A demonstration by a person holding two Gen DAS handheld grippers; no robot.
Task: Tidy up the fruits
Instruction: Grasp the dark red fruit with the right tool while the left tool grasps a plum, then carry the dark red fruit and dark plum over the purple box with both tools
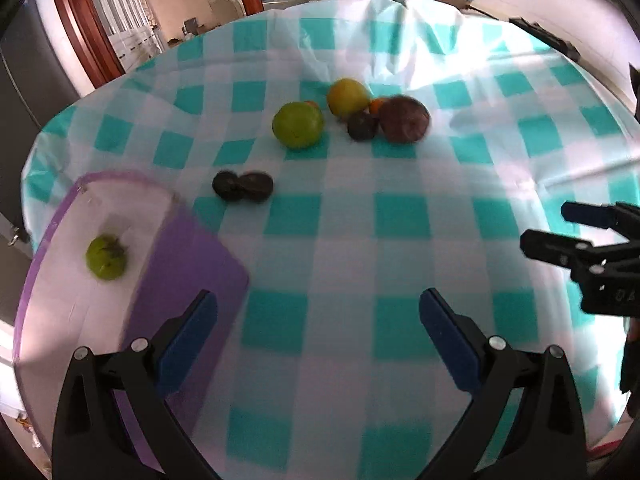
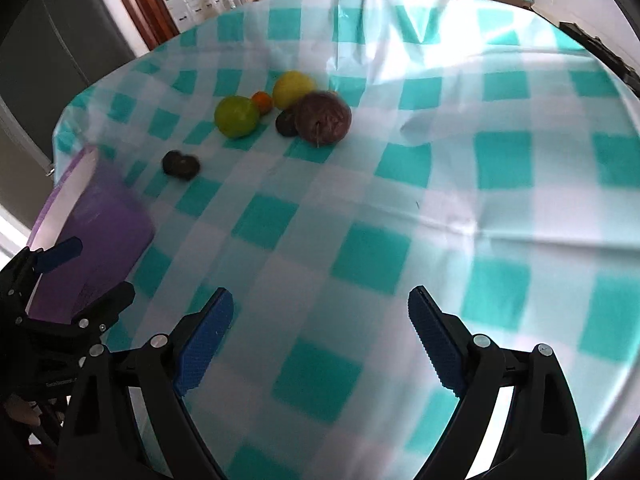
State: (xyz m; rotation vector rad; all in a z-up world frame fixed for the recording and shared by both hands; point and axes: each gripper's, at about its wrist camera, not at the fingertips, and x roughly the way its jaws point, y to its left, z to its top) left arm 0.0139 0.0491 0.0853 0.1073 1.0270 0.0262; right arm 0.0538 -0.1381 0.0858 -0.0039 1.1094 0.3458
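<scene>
Both my left gripper and right gripper hang wide and empty over the worktop, the fruit cluster lying far ahead, the purple bin (one green fruit inside) near left, closest to my left.

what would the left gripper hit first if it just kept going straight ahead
Probably bare tablecloth first. The left gripper is open and empty; further along, the dark fruit pair sits slightly left of its line, though depth is unclear.
</scene>
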